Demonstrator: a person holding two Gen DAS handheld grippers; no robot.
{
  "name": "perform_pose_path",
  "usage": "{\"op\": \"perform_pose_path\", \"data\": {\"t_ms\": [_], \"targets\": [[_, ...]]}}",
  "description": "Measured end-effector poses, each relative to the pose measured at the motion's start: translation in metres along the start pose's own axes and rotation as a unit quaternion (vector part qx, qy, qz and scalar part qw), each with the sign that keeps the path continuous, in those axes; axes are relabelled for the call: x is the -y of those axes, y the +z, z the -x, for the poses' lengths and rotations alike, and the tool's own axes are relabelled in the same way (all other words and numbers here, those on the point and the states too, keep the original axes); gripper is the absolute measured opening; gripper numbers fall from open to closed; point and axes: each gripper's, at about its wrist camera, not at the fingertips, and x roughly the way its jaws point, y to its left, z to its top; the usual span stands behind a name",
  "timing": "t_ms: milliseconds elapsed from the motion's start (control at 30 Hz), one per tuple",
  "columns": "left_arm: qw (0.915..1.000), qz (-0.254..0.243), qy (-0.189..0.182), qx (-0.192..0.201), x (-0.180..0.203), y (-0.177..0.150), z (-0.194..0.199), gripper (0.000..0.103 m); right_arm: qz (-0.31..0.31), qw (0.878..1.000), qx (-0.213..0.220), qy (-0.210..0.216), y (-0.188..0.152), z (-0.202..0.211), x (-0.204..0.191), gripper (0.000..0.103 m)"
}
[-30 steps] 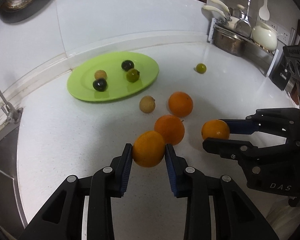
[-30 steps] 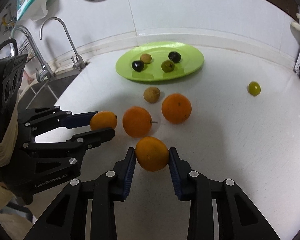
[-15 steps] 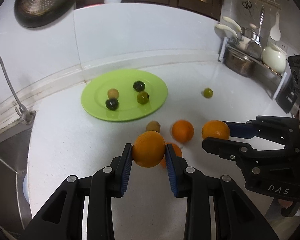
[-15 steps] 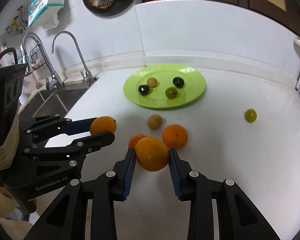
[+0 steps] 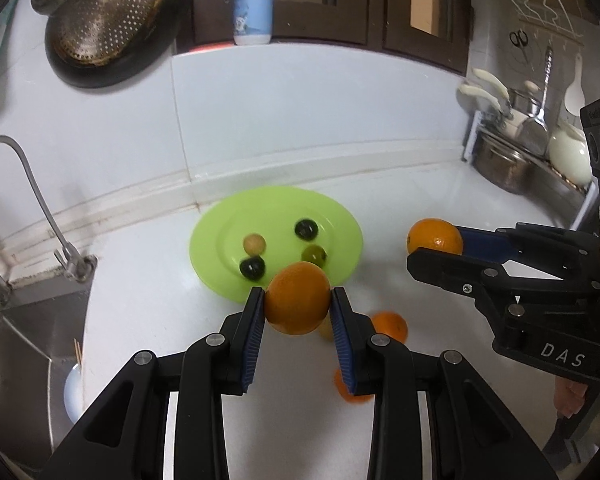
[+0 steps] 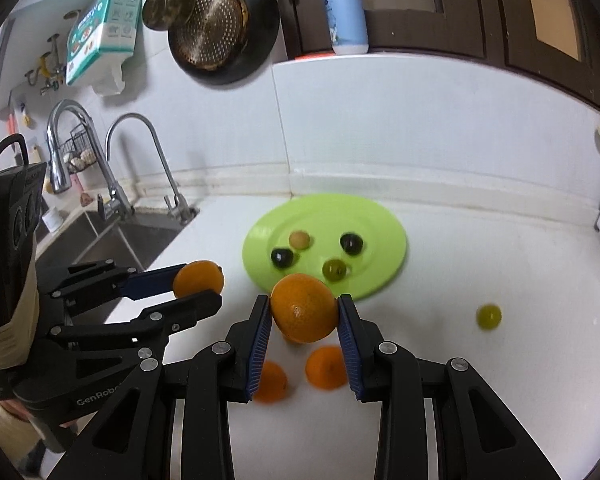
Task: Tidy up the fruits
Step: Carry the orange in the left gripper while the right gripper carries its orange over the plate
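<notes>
Now | left gripper [image 5: 298, 304] clamps an orange [image 5: 297, 297] | right gripper [image 6: 304, 316] clamps another orange [image 6: 303, 307] | both seemingly aloft

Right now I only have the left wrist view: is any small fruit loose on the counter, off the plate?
Observer: Yes. The right wrist view shows a small green fruit lying alone on the counter, to the right of the green plate.
Operator: Is the right gripper's orange seated evenly?
Observer: From its own camera, the right gripper has the orange centred between both blue pads, near their tips.
</notes>
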Motion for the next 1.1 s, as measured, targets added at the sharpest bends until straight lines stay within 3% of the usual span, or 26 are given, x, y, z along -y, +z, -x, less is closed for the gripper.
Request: {"op": "perform_pose_path", "data": {"t_ms": [600, 1100], "targets": [[0.9995, 0.025, 0.018, 0.009, -0.025, 0.057, -0.035, 0.033, 0.017, 1.0, 0.018, 0.014, 0.059, -0.041, 0.018, 0.034], [0.9985, 0.042, 0.02, -0.03, -0.048, 0.082, -0.1, 0.033, 0.004, 0.999, -0.027, 0.017, 0.086, -0.106, 0.038, 0.034]]}}
